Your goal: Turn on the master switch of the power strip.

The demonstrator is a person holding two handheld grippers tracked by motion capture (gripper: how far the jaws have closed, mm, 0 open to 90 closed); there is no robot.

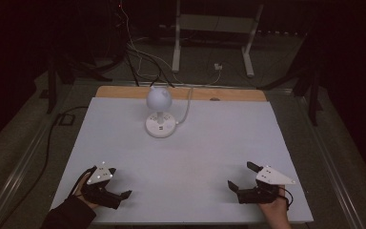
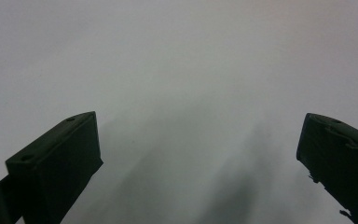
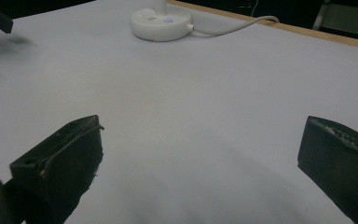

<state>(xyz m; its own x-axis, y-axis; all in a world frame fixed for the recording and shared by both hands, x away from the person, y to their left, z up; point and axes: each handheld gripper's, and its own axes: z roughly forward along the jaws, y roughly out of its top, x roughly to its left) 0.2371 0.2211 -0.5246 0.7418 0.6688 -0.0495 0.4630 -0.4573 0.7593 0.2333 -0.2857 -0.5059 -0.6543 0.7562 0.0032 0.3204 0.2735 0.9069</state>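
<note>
- Right now one white desk lamp stands upright on the far middle of the white table, its long axis vertical: round base down, short stem, ball-shaped head on top.
- Its head seems turned toward the table's far edge, though that is hard to make out in the dim light.
- One white cord leaves the base on its right side and runs toward the far edge and off the table; in the right gripper view the same base and cord sit far ahead.
- Two grippers, one per hand, both at the near edge and well apart from the lamp and from each other.
- Left gripper: jaws spread wide, nothing between them but bare tabletop, held low at the near left corner.
- Right gripper: jaws likewise parted and empty, at the near right, aimed across toward the lamp.
</note>
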